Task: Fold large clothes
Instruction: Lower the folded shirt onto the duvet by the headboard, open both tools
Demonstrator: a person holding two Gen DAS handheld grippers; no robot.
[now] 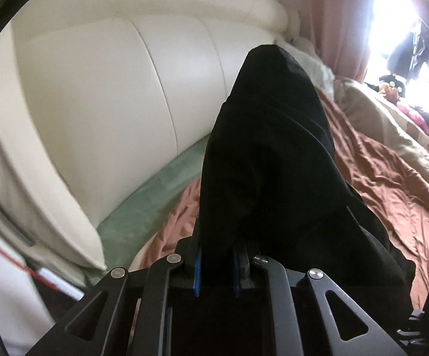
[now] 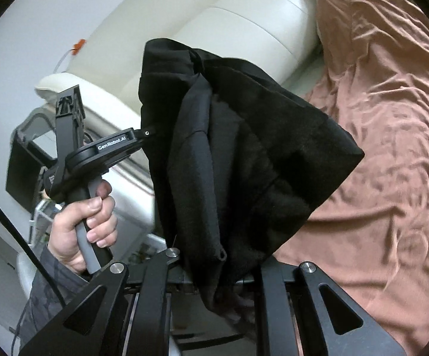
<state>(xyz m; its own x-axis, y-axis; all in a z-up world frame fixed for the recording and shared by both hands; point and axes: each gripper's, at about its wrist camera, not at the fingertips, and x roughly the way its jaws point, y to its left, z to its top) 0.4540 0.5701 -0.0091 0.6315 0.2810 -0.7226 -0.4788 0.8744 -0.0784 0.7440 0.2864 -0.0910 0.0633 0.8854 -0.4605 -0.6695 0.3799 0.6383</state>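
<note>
A person is holding a black garment in the air above a bed, with a two-finger claw pinching it on either side. The left gripper is clamping down on a fold of the cloth, its blue-edged fingers nearly together with the fabric bunched between them. The right gripper is likewise closing tight on another part of the same garment, which is draping over its fingers and hiding the tips. The person's left hand is gripping the handle of its tool at the left of the right wrist view. Below, a wrinkled rust-brown bedspread is covering the mattress, and a cream padded headboard is rising behind it. The garment is looking soft, limp and fairly thick, apparently lined with a fleecy nap, so it will likely sag and bunch rather than hold a crease. Seams, hems and corners look like the surest places to pinch.
</note>
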